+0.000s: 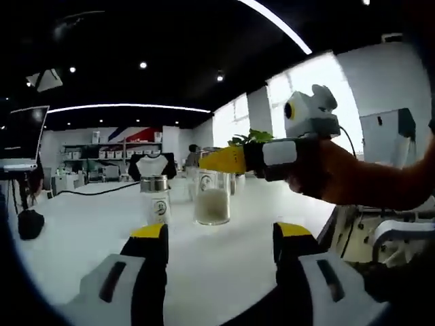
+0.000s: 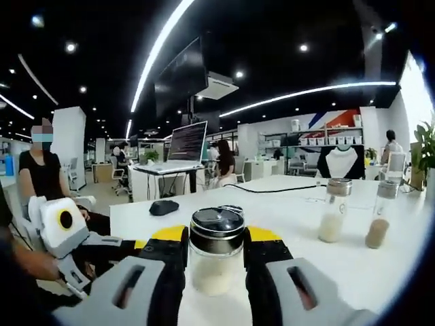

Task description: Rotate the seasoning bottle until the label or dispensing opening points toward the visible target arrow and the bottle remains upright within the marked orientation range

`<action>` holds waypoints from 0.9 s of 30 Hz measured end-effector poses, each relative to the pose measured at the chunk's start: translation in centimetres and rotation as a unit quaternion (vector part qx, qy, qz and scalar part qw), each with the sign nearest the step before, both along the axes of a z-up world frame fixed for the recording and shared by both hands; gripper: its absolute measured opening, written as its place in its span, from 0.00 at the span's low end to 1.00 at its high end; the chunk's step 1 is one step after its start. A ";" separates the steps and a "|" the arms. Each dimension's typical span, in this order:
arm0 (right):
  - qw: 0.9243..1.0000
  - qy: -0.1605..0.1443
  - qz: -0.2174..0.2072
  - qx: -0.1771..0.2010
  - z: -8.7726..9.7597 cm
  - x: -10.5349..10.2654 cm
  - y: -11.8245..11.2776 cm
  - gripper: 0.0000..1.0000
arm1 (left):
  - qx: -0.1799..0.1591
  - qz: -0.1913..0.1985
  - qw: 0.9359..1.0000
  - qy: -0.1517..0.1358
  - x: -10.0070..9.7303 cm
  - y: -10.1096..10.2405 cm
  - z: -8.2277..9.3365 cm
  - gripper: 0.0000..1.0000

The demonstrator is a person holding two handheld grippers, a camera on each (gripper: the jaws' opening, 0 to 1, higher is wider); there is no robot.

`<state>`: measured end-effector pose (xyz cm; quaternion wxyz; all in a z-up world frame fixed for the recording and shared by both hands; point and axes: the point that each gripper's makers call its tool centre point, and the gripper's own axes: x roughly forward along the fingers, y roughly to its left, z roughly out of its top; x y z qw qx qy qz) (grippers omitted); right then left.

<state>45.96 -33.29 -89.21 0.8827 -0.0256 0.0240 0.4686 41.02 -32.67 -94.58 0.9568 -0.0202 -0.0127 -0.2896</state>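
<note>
My right tool (image 2: pixel 215 246) is clenched on the seasoning bottle (image 2: pixel 215 255), its two yellow-tipped jaws pressing the clear body just below the dark metal cap, with the bottle standing upright on the white surface (image 2: pixel 340 272) directly between them. The bottle looks like glass or hard plastic, part-filled with pale powder, so I judge it stiff, fairly light, smooth enough to slip if I squeeze too softly, and liable to tip if I twist off-centre; the straight wall under the cap is the sensible place to hold. I cannot see any target arrow, and the label's facing is not clear to me. My left tool (image 1: pixel 219 239) is released, jaws standing wide apart over bare surface, holding nothing. Two other shakers (image 2: pixel 334 210) stand well apart on the far right.
</note>
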 end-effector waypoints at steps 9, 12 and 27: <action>1.000 -0.019 -0.007 -0.014 -0.3 -3.1 0.1 0.30 | 0.046 0.002 0.999 -0.024 -0.4 -0.9 0.0 0.50; 0.999 -0.025 -0.009 -0.019 -0.5 -4.0 0.3 0.30 | 0.053 -0.002 0.998 -0.028 -0.6 -1.1 -0.2 0.49; 0.996 0.028 -0.051 0.061 -0.6 -5.9 0.4 0.30 | 0.064 0.025 0.996 -0.056 -0.7 -0.9 0.0 0.36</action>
